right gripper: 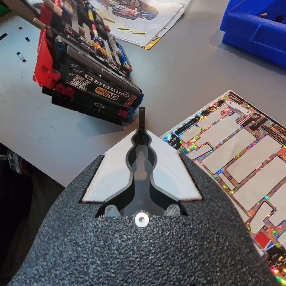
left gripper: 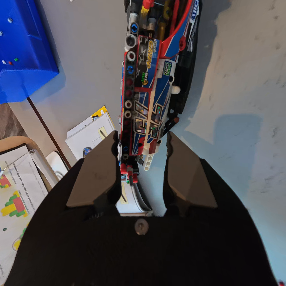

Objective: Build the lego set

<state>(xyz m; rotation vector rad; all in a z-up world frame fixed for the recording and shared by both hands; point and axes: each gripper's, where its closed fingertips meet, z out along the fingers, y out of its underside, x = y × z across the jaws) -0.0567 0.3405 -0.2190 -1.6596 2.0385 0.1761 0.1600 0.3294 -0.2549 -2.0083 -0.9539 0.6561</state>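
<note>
Nearest, right gripper [right gripper: 141, 131]: white fingers [right gripper: 170, 170] closed on a thin black lego piece [right gripper: 141, 120], held upright, its tip projecting beyond them. Holographic sticker sheet [right gripper: 241, 154] lies just right of it on the grey table [right gripper: 170, 69]. Lego car [right gripper: 86, 69] sits tilted, far left, with loose small black parts [right gripper: 21, 56] further left. Instruction booklet [right gripper: 144, 20] beyond; blue bin [right gripper: 253, 31] far right.

Left gripper [left gripper: 141, 139]: dark fingers [left gripper: 99, 170] spread apart, straddling the near end of the car [left gripper: 145, 96]; contact cannot be judged. Booklet [left gripper: 88, 134] near left, blue bin [left gripper: 23, 51] far left.
</note>
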